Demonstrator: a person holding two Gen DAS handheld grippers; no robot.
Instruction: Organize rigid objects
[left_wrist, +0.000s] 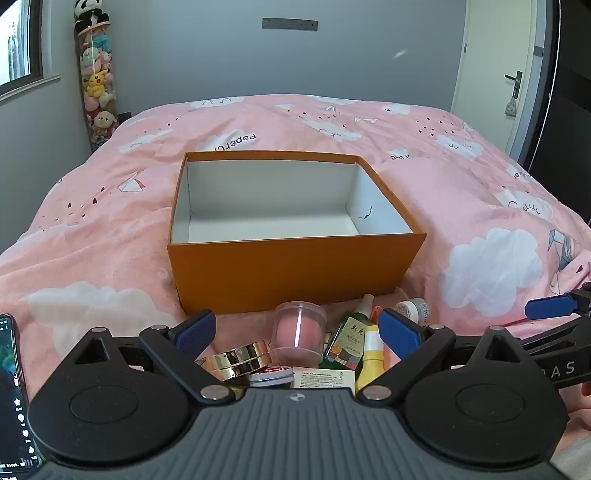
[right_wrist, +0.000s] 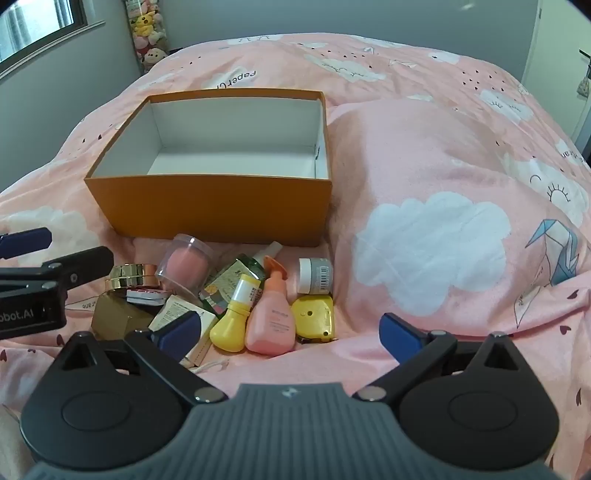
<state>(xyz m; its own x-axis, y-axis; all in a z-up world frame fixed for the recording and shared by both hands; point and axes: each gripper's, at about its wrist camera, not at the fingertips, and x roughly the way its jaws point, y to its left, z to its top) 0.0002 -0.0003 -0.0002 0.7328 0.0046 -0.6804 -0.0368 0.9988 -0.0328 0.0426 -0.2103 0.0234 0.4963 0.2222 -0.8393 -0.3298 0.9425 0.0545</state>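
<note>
Both claws, left (left_wrist: 297, 334) and right (right_wrist: 290, 334), are hovering spread and empty over the small clutter (right_wrist: 236, 295), probably picking a first piece for the box (right_wrist: 214, 206) sitting just beyond.

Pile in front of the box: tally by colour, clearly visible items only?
Yellow: 2, bottle and tape measure
Pink: 2, pump bottle and sponge case
Gold: 2, compact and box
Green: 1, bottle
White: 1, jar
Total: 8
</note>
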